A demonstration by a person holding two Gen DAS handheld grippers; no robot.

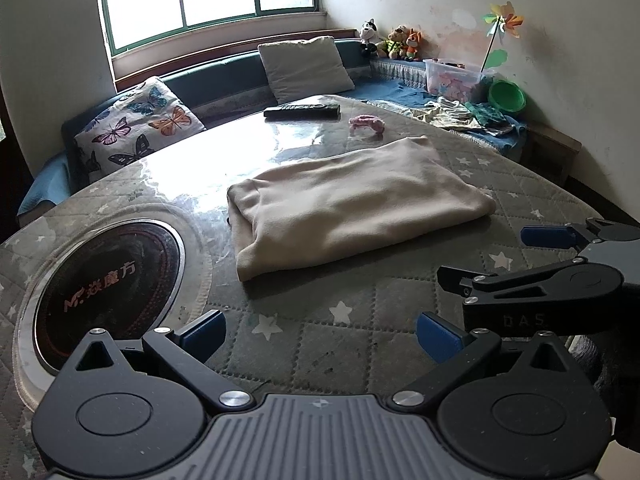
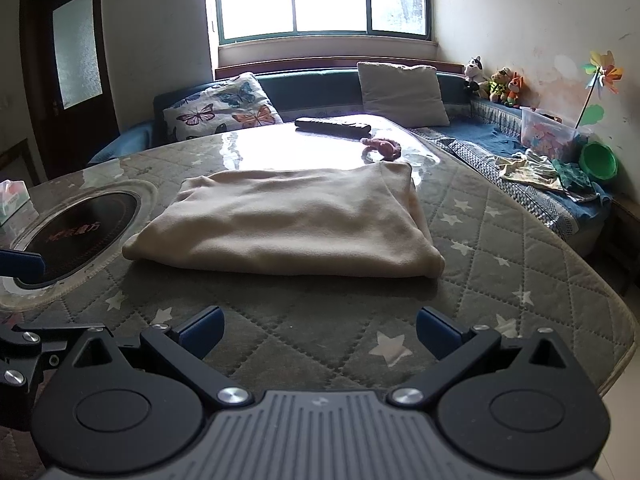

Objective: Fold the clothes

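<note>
Already folded, the beige garment lies ahead of both grippers, left gripper and right gripper, spread wide, empty, right nearer.

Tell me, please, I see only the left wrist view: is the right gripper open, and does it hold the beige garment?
Observer: The right gripper is open, jaws wide apart and empty. The folded beige garment lies ahead of it on the table, untouched.
Operator: Is anything beyond the round cooktop?
Observer: Yes, a tissue box stands at the table's edge, left of the cooktop.
Operator: And behind that?
Observer: A dark door with a frosted pane.
</note>
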